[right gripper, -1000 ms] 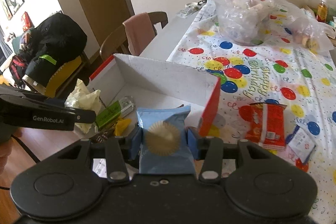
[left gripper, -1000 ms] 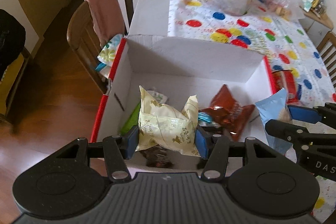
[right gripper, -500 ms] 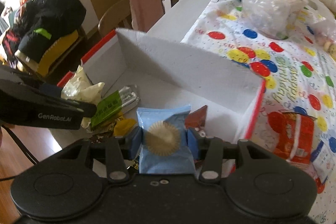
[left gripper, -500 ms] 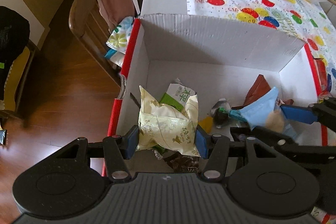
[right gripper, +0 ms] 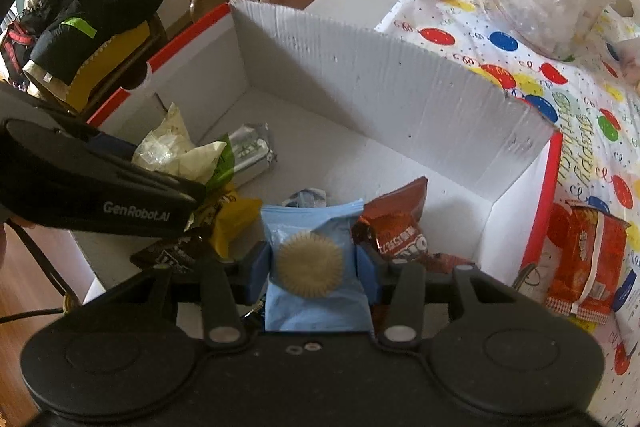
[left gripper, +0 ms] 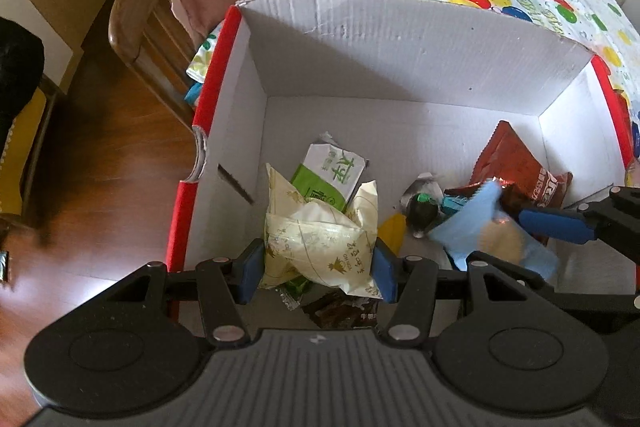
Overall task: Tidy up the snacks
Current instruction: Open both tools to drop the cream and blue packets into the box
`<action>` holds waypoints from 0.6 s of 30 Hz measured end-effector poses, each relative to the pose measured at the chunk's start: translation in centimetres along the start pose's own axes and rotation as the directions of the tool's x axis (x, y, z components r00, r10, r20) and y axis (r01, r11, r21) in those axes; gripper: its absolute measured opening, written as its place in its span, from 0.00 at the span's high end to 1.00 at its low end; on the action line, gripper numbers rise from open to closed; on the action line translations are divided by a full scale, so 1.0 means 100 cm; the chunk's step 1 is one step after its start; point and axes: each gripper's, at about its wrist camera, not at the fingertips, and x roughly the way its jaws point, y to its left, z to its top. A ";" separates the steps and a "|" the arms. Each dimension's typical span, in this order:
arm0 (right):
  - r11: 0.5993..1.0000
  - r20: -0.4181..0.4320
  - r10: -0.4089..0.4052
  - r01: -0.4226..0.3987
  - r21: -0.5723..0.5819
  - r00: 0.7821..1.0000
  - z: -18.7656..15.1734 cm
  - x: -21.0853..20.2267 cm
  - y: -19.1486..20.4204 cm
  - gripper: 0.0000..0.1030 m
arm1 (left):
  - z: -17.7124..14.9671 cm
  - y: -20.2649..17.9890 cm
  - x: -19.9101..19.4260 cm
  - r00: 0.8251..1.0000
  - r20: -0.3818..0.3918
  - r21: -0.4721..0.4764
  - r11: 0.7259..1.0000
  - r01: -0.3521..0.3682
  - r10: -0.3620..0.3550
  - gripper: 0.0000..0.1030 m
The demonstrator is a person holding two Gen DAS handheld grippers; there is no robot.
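Left claw (left gripper: pixel 318 269) clamping cream packet (left gripper: pixel 316 243), right claw (right gripper: pixel 314 267) blue packet (right gripper: pixel 312 267); lower edges seemingly hidden.

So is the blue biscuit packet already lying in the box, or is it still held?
Still held: the right tool clamps the blue biscuit packet between its pads, above the snacks inside the white cardboard box.

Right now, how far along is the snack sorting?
Done: several packs already lie in the box, including a green pack and a brown bag. In hand: the left gripper grips a cream pack and the right gripper a blue pack, both over the box. Left: a red pack on the tablecloth beside the box.
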 end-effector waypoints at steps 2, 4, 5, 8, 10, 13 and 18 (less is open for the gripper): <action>1.000 -0.005 -0.003 0.003 0.001 1.000 0.000 0.002 0.000 0.58 | 0.000 -0.002 0.000 1.000 0.003 0.006 1.000 0.000 0.000 0.46; 1.000 -0.008 0.001 -0.001 0.006 1.000 0.000 0.004 0.000 0.58 | -0.001 -0.002 0.001 1.000 0.003 0.006 1.000 0.011 -0.011 0.46; 1.000 -0.009 0.001 -0.001 0.008 1.000 -0.001 0.004 0.000 0.58 | -0.002 -0.002 0.000 1.000 0.007 0.004 1.000 0.012 -0.012 0.46; 1.000 -0.012 0.002 -0.002 0.007 1.000 -0.001 0.004 0.002 0.57 | -0.003 -0.001 -0.001 1.000 0.015 0.005 1.000 0.010 -0.010 0.47; 1.000 -0.009 0.002 -0.002 0.009 1.000 -0.001 0.003 0.001 0.56 | -0.005 0.001 -0.003 1.000 0.022 0.000 1.000 0.013 -0.013 0.47; 1.000 -0.002 0.002 -0.002 0.017 1.000 -0.002 0.000 -0.002 0.55 | -0.005 0.003 -0.006 0.999 0.032 -0.007 1.000 0.020 -0.019 0.46; 0.999 0.011 0.011 -0.011 0.037 1.000 -0.004 -0.007 -0.005 0.53 | -0.011 0.004 -0.016 0.998 0.052 -0.012 0.999 0.038 -0.037 0.46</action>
